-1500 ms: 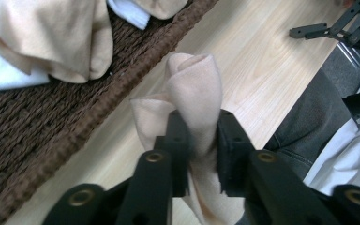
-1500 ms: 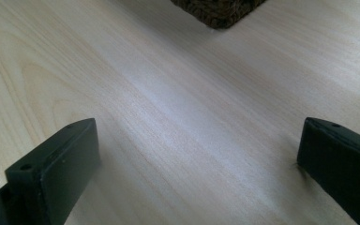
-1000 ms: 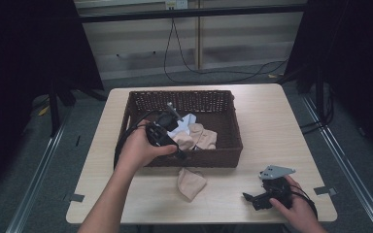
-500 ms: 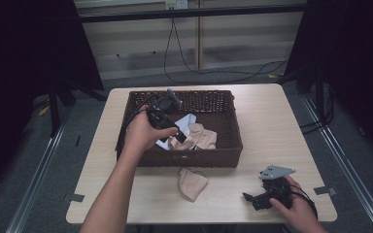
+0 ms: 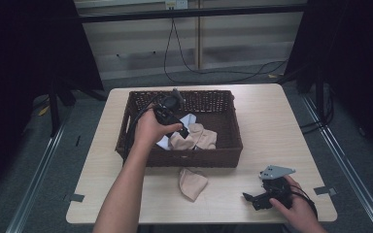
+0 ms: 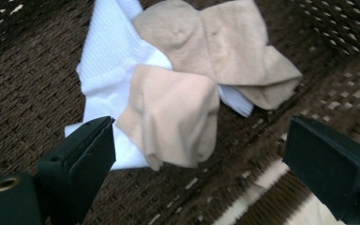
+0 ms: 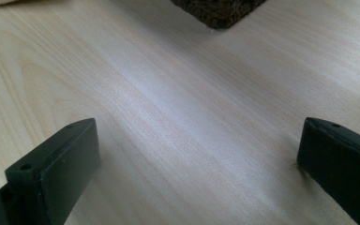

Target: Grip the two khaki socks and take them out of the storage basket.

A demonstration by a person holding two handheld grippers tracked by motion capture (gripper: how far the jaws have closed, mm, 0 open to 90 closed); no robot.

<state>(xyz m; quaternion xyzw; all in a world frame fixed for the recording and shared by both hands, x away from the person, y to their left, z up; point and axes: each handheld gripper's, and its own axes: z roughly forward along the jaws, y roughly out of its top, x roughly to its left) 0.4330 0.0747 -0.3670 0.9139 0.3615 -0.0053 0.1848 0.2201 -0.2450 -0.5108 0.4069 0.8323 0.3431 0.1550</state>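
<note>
A brown wicker basket (image 5: 182, 160) stands mid-table and holds a white sock (image 5: 188, 119) and beige socks (image 5: 197, 138). My left gripper (image 5: 183, 132) hovers inside it, just over the pile. In the left gripper view its jaws stand wide apart (image 6: 201, 154) and have just been opening, with nothing between them. A folded beige sock (image 6: 173, 112) lies on the white sock (image 6: 105, 70) beyond the tips. Another beige sock (image 5: 193, 182) lies on the table in front of the basket. My right gripper (image 5: 252, 199) rests open near the front right edge, its jaws (image 7: 197, 164) over bare wood.
The light wooden table (image 5: 272, 131) has free room right of the basket. The basket's corner (image 7: 218, 11) shows at the top of the right gripper view. Black cables (image 5: 184, 58) run across the floor behind the table. Tape marks (image 5: 322, 190) sit near the front corners.
My left hand has shifted a little toward the basket's back, and its jaws have spread wider over the socks. The right hand and gripper have stayed put.
</note>
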